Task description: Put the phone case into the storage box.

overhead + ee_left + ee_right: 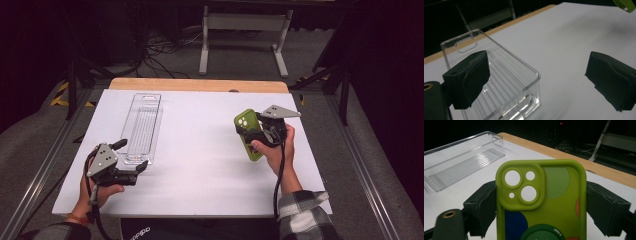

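The right gripper (260,131) clamps the green phone case (541,202) by its 2 long edges, above the surface (200,150) on the right. It looks light and soft, so grip gently. The left gripper (131,160) is released near the clear tray (142,127).

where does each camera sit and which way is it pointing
High view: fixed above the person's side, looking forward and down on the white table; both forearms enter from below, left tongs open, right tongs holding the green phone case.
Left gripper view: rides the left tongs, looking past its spread jaws at the near end of the clear tray.
Right gripper view: rides the right tongs, looking across the table; jaws flank the phone case.
Shared: the clear tray shows in all three.
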Demonstrator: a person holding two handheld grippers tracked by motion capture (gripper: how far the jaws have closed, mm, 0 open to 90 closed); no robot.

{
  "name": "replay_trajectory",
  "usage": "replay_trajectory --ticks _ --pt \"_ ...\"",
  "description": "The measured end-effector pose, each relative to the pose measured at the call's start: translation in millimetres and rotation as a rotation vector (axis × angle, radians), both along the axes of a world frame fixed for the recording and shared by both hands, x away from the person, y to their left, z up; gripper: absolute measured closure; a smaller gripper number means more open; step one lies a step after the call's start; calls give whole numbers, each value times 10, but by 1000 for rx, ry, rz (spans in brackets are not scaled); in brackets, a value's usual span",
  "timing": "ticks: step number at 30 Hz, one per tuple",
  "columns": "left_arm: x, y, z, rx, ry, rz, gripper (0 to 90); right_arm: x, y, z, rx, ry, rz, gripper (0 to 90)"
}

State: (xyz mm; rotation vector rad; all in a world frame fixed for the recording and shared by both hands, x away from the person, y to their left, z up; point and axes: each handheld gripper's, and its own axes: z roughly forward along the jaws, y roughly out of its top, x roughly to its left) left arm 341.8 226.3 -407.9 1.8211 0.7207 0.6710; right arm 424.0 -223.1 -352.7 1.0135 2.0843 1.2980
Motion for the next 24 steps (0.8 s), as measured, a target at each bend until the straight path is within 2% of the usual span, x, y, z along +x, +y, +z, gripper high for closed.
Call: replay_trajectory --ticks 3,7,8,10,12,14,16,20,23,24 --pt "39 -139 54 4 -22 -11 68 -44 79 -6 6 -26 13 166" --pt "98 -305 74 9 -20 -41 93 -96 168 4 57 -41 41 166" --pt "113 -349 81 24 -29 -34 101 -110 194 6 56 -43 45 165" --pt "134 -384 88 22 -26 -35 111 -136 234 8 57 -54 58 165" --pt "163 -434 93 1 -12 -63 108 -177 305 9 52 -75 73 164" --pt "180 -514 92 4 -12 -94 107 -209 366 1 61 -85 91 164" --pt "198 -586 99 4 -11 -124 106 -236 444 -4 49 -106 97 164" --pt "218 -783 120 -48 11 -208 114 -287 601 -38 58 -120 124 164" --pt "215 -928 123 -42 12 -253 114 -339 699 -74 60 -126 130 164" --pt "212 -977 115 -51 23 -270 115 -354 728 -88 58 -133 138 164"
